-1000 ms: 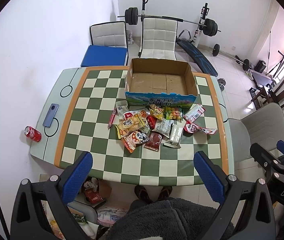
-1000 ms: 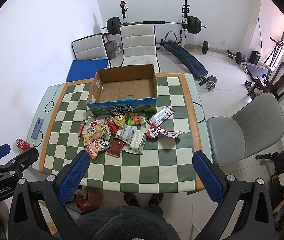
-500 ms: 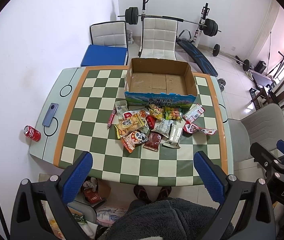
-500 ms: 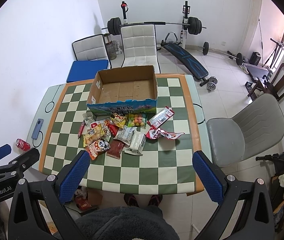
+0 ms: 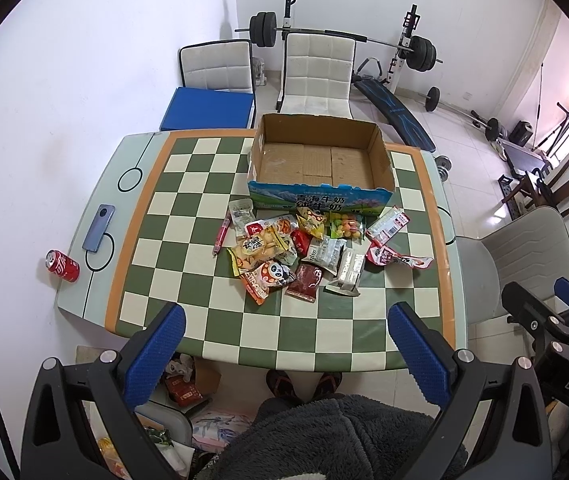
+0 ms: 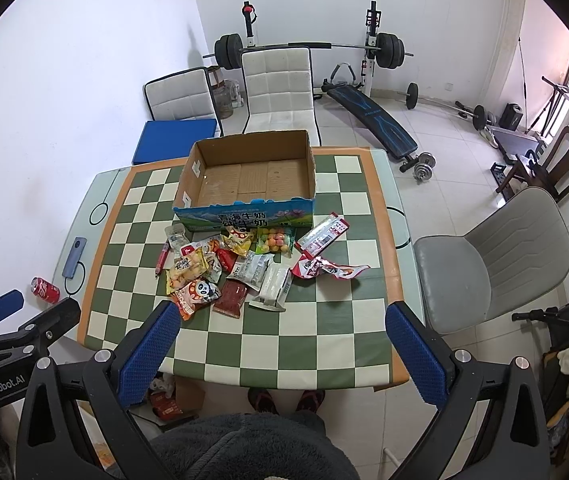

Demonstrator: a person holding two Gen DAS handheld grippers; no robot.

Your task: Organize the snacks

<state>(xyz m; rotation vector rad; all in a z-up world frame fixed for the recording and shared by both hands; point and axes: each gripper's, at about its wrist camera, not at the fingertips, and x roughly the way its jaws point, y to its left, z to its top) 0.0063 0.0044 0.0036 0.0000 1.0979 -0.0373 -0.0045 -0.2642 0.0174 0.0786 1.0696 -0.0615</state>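
Checkered table [image 5: 204,320] bears one empty box [image 5: 320,160], one snack pile [image 5: 308,248]; both grippers' jaws apart.

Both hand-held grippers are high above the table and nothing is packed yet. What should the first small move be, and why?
Probably lower the right hand-held gripper, jaws open and empty, toward the red torn-open packet at the pile's right edge. It lies apart from the overlapping snacks, so it looks easiest to pinch. The cardboard box behind the pile is empty, and the left hand-held gripper is open too.
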